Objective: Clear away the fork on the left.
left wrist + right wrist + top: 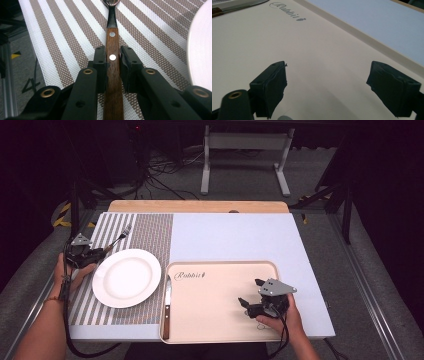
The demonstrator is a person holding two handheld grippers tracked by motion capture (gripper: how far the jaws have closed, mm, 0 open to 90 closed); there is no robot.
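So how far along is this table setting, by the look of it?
Partly done, it seems. The plate already sits on the striped placemat. In hand: the left gripper has its jaws around the fork, lying left of the plate. Probably left: the knife still lies at the tray's left edge, while the right gripper hangs open over the tray.

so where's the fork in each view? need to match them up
High view: fork at left on the striped mat, beside the plate, handle in the left gripper.
Left gripper view: centre, wooden handle between the jaws; plate rim at right.
Right gripper view: faces the tray, knife top left.
Shared landmarks: the plate; tray and knife for the right gripper view.
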